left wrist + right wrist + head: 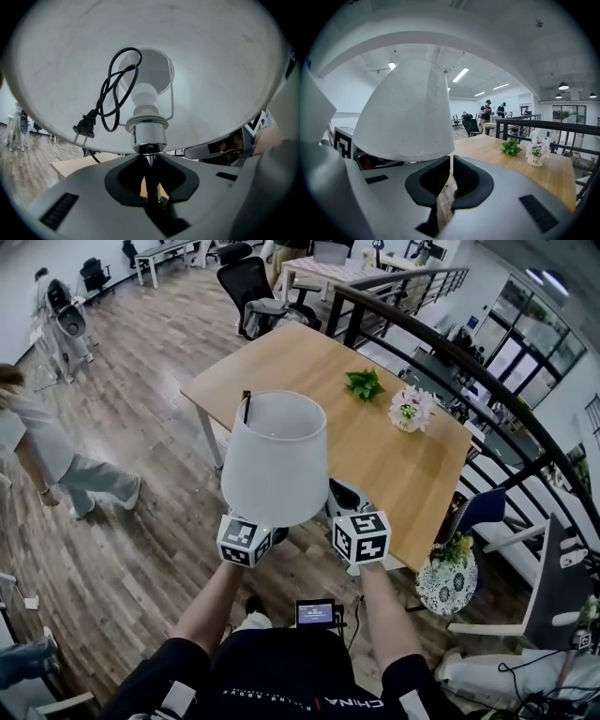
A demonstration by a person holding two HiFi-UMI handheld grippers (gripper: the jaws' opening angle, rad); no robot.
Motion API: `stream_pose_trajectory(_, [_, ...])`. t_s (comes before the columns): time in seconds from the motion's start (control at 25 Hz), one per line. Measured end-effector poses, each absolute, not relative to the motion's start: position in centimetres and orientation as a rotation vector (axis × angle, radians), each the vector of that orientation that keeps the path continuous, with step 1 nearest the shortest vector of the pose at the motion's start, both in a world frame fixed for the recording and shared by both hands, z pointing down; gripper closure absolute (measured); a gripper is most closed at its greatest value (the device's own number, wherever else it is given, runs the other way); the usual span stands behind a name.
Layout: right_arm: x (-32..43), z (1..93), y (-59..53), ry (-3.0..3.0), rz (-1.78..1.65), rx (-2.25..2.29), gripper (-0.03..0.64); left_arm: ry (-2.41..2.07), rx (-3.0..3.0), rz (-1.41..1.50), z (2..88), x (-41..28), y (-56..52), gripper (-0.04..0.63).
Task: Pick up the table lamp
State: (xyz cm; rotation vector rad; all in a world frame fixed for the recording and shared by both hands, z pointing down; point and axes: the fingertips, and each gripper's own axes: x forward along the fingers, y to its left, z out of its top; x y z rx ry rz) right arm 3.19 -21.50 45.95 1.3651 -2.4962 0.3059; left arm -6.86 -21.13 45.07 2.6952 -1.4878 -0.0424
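The table lamp's white shade (277,460) hangs in the air in front of me, over the near edge of the wooden table (281,362). My left gripper (267,532) sits under the shade, mostly hidden by it. In the left gripper view the left gripper (149,161) is shut on the lamp's thin metal stem (151,187), just below the chrome socket (149,136). The black cord and plug (82,127) dangle inside the shade. My right gripper (339,488) is right of the lamp; in its own view the right gripper (452,159) is shut on nothing, the shade (408,112) to its left.
On the table stand a small green plant (364,383) and a white flower pot (410,409). A black railing (441,343) runs behind the table. A person (47,456) walks at the left. A blue chair (480,512) and a floral stool (447,582) stand at the right.
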Motion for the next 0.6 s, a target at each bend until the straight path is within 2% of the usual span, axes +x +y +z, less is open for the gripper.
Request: stream_pose_trajectory(0.6, [5.0, 44.7, -21.0, -2.53, 0.282, 1.334, 0.574, -1.535, 2.704, -0.047, 43.4, -4.5, -20.3, 0.525])
